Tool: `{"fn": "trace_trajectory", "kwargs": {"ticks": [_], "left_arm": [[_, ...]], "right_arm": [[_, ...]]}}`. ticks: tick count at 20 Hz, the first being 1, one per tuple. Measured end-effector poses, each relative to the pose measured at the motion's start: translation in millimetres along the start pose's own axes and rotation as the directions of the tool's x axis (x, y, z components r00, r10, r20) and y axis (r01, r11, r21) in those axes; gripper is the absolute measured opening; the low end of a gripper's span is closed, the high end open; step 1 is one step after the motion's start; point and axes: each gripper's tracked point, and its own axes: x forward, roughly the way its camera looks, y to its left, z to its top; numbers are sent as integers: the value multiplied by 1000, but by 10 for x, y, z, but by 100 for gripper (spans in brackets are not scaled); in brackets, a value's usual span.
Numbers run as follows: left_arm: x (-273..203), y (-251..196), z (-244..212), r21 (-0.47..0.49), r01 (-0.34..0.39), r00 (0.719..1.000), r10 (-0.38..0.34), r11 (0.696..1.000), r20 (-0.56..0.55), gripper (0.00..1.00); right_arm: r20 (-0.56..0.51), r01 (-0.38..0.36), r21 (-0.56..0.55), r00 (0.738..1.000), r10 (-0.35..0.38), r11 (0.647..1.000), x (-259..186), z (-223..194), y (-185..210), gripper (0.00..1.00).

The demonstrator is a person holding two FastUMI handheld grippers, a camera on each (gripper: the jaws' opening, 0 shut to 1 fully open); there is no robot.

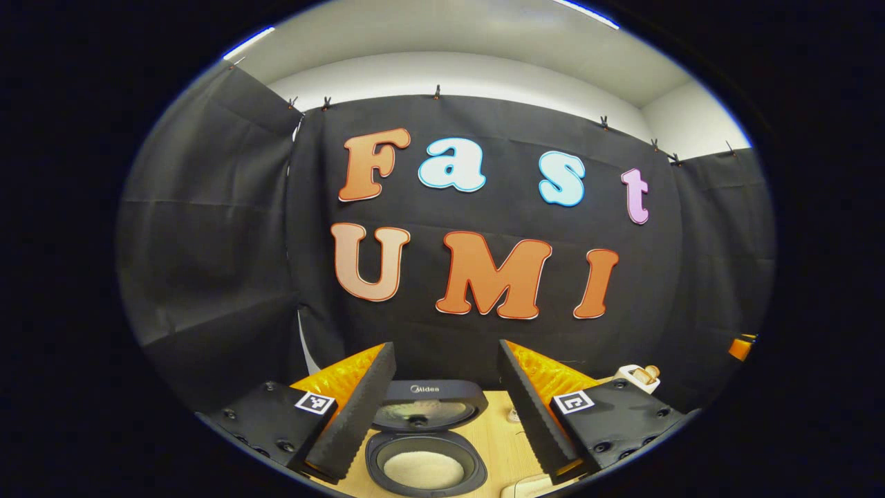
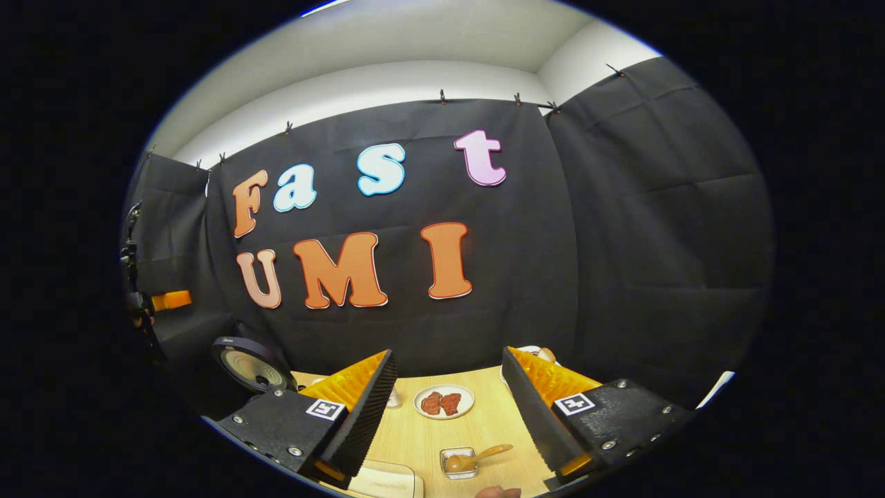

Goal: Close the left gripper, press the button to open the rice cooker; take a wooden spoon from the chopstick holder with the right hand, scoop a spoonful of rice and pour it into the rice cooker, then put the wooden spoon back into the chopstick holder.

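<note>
Below the left gripper (image 1: 446, 408), in the left gripper view, the cooker (image 1: 425, 443) stood on the wooden table (image 1: 501, 443) with its lid (image 1: 423, 408) raised and pale rice showing in the pot. The fingers were spread wide, holding nothing, and hung above the cooker without touching it. A white holder (image 1: 639, 377) with wooden handles stood at the right, near the wall.

Across in the right gripper view, the right gripper (image 2: 449, 408) was likewise released and empty. Between its fingers, low on the table, a wooden spoon (image 2: 477, 456) lay with its bowl in a small clear dish (image 2: 460, 462), handle pointing right. Farther back sat a plate (image 2: 444, 401) with two reddish pieces. The cooker's open lid stood at the left.

By my judgement the button step was done, and the spoon work was in hand or close to its end; which, I could not tell. Next would call for closing on the spoon's handle.

Black cloth walled the booth under a white ceiling.
</note>
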Motion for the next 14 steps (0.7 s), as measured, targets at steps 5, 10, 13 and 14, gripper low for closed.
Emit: {"fn": "trace_trajectory", "kwargs": {"ticks": [5,10,13,14], "left_arm": [[758,180,-124,49,-52,997,55,997,-59,99],[1220,306,-692,54,-66,977,75,996,-199,99],[1284,374,-915,37,-74,967,81,997,-242,98],[1297,388,-982,34,-77,963,83,996,-256,99]], "right_arm": [[-1,-25,-2,1000,25,1000,-72,22,93,95],[-10,-24,-17,1000,24,1000,-61,-2,123,95],[-5,-29,-20,1000,29,999,-72,15,128,95],[-10,-28,-17,1000,28,999,-69,-5,121,95]]}}
